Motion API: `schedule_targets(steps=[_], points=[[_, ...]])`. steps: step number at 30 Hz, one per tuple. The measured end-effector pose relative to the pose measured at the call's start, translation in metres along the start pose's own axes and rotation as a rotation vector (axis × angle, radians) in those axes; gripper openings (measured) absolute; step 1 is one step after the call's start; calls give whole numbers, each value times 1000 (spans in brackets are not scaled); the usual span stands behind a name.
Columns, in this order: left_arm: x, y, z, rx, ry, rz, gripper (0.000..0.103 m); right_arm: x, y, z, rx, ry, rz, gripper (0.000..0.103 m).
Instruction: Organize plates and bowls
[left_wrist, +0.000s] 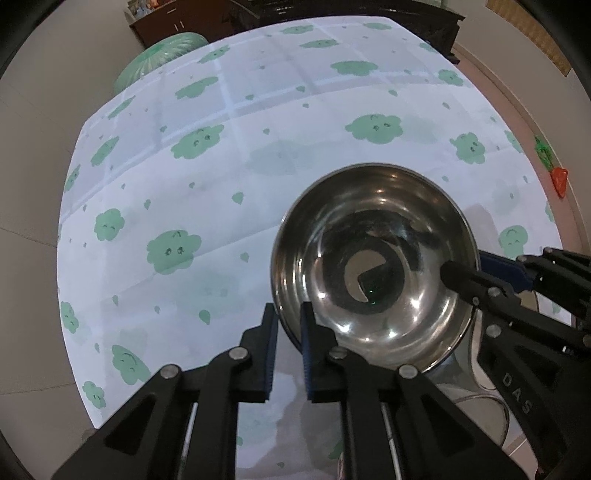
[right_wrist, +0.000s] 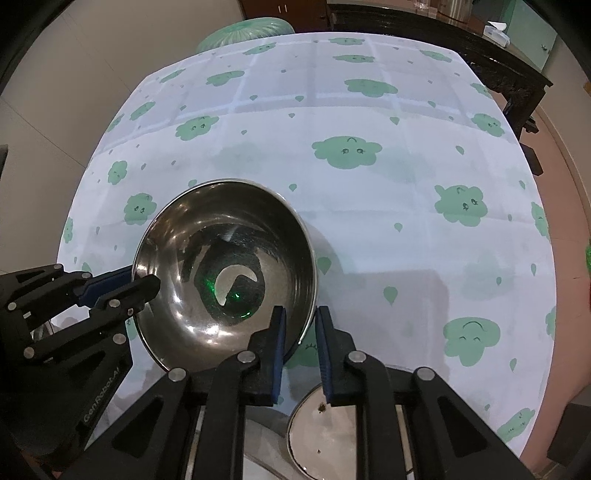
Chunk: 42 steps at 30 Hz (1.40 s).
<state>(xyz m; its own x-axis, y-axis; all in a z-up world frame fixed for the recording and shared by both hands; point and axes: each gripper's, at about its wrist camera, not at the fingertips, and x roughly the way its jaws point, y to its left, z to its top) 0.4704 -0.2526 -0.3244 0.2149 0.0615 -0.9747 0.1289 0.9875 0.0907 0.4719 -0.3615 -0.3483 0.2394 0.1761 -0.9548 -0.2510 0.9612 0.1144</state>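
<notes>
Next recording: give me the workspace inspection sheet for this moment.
Surface: table under a white tablecloth with green cloud print.
Job's things: steel bowl, tilted; white plate below the right gripper.
Clutter: nothing seen.
Grippers: left gripper straddles the bowl's rim; right gripper straddles the opposite rim; whether either clamps it is unclear.
Cables: nothing seen.
Surroundings: green stool, dark wooden furniture.

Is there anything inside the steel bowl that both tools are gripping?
The steel bowl holds no food or dish, only dark reflections and a green glint. One finger of each tool reaches inside over the rim. Whatever lies beneath the bowl is hidden.
</notes>
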Motion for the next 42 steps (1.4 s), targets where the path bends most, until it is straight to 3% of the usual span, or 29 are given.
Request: schedule_targets(steps=[18, 42], points=[[-33, 4, -14, 26, -46, -12, 9, -40, 12, -11, 15, -47, -18, 18], [-57, 14, -41, 38, -71, -5, 9, -62, 34, -31, 7, -71, -27, 18]])
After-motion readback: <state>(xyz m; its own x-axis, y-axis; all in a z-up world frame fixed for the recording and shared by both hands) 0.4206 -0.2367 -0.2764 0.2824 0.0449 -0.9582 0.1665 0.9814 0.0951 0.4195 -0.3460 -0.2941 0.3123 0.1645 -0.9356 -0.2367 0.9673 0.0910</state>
